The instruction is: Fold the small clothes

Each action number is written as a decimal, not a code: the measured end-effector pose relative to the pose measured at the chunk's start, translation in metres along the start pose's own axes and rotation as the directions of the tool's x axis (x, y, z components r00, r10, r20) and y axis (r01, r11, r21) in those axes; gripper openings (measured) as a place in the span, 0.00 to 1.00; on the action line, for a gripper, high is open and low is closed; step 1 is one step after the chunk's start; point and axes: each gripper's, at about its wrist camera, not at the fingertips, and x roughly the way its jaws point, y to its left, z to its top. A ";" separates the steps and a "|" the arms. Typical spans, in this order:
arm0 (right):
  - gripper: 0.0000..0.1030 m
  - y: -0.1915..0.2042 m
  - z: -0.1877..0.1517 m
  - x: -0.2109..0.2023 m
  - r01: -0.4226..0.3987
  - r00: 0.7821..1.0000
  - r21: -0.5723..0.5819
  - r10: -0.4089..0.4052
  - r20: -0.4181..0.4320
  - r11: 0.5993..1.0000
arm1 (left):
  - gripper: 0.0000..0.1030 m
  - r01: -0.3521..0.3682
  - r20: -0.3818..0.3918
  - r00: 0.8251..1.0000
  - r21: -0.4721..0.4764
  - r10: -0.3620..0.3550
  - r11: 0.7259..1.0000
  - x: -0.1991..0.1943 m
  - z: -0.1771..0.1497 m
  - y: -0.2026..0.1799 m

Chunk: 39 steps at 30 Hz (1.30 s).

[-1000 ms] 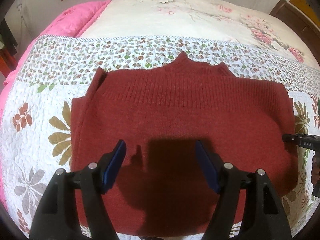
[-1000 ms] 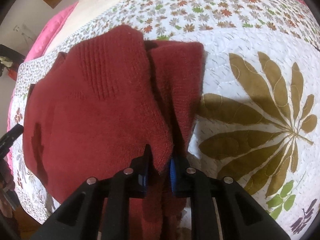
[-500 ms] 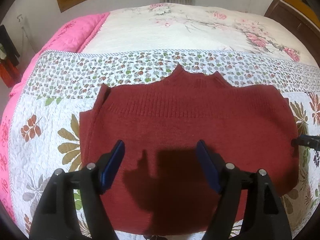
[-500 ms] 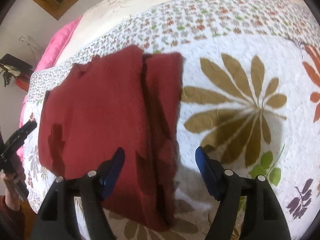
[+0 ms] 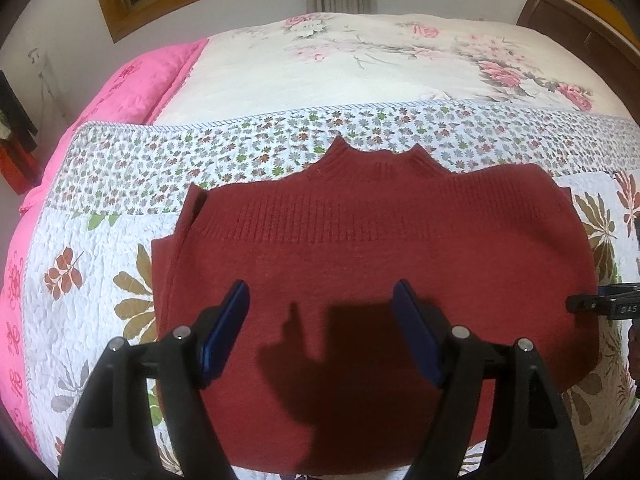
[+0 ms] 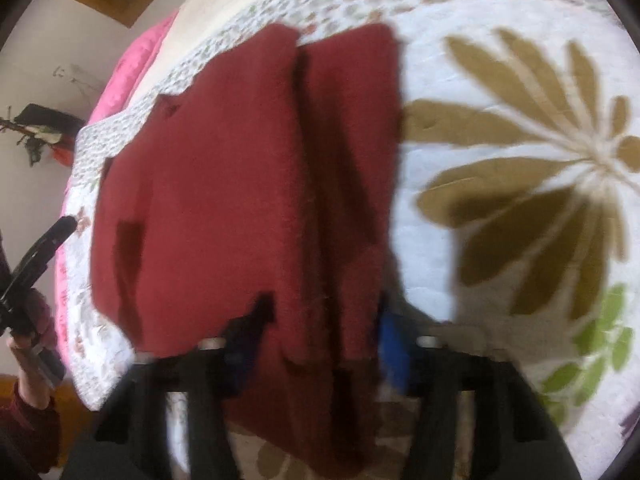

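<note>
A dark red knit sweater (image 5: 380, 260) lies flat on the quilt, collar at the far side, sleeves tucked in along its sides. My left gripper (image 5: 320, 292) hangs open above its near half, holding nothing and casting a shadow on the knit. In the right wrist view, which is blurred, the sweater (image 6: 208, 200) shows a folded strip along its right edge. My right gripper (image 6: 320, 320) is open, one finger on each side of that strip's near end. Its tip (image 5: 592, 305) pokes in at the right of the left wrist view.
The bed carries a white quilt (image 5: 100, 248) with leaf and flower prints, a floral sheet (image 5: 380, 64) behind, and a pink blanket (image 5: 132, 84) at the far left. A dark headboard (image 5: 580, 28) stands far right. A hand (image 6: 28, 360) holds the left gripper (image 6: 40, 248).
My right gripper let go of the sweater's folded edge, opened and pulled back, then came in low around that edge. The left gripper stayed open and drew back a little.
</note>
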 end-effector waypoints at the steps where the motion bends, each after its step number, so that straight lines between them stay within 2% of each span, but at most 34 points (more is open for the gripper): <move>1: 0.36 0.003 0.000 0.000 0.005 1.000 -0.017 -0.005 0.000 1.000 | 0.72 0.002 0.002 1.000 0.000 -0.002 1.000 -0.001 0.001 -0.001; 2: 0.28 0.006 0.001 0.001 0.002 1.000 -0.026 -0.002 -0.001 1.000 | 0.72 0.004 0.005 1.000 0.001 -0.004 1.000 -0.001 0.002 -0.001; 6: 0.24 0.009 -0.002 -0.015 -0.058 0.998 -0.025 0.058 0.027 0.998 | 0.72 0.010 0.011 1.000 0.005 -0.010 1.000 -0.002 0.005 -0.002; 9: 0.24 0.008 -0.005 -0.015 -0.044 0.998 -0.021 0.044 0.033 0.999 | 0.75 0.009 0.007 1.000 0.006 -0.009 1.000 0.002 0.005 -0.002; 16: 0.24 -0.003 -0.007 0.000 -0.014 1.000 0.023 0.014 0.021 1.000 | 0.75 0.039 -0.108 0.993 -0.022 -0.041 0.999 0.042 -0.007 0.005; 20: 0.24 -0.007 -0.007 0.005 -0.014 1.000 0.045 0.013 0.016 0.999 | 0.75 0.040 -0.211 0.976 -0.052 -0.050 0.998 0.083 -0.023 0.016; 21: 0.24 -0.006 -0.007 0.006 -0.010 1.000 0.046 0.009 0.016 0.999 | 0.78 0.050 -0.225 0.972 -0.072 -0.065 0.996 0.090 -0.027 0.019; 27: 0.24 -0.006 -0.007 0.011 0.005 1.000 0.062 -0.006 0.018 0.998 | 0.85 0.087 -0.221 0.969 -0.107 -0.109 0.990 0.103 -0.034 0.027; 35: 0.24 -0.007 -0.006 0.015 0.026 1.000 0.092 -0.027 0.015 0.995 | 0.86 0.096 -0.224 0.968 -0.096 -0.115 0.991 0.111 -0.042 0.024; 39: 0.23 0.002 -0.001 0.009 0.074 0.997 0.119 -0.073 -0.016 0.990 | 0.85 0.101 -0.256 0.959 -0.092 -0.122 0.991 0.110 -0.038 0.025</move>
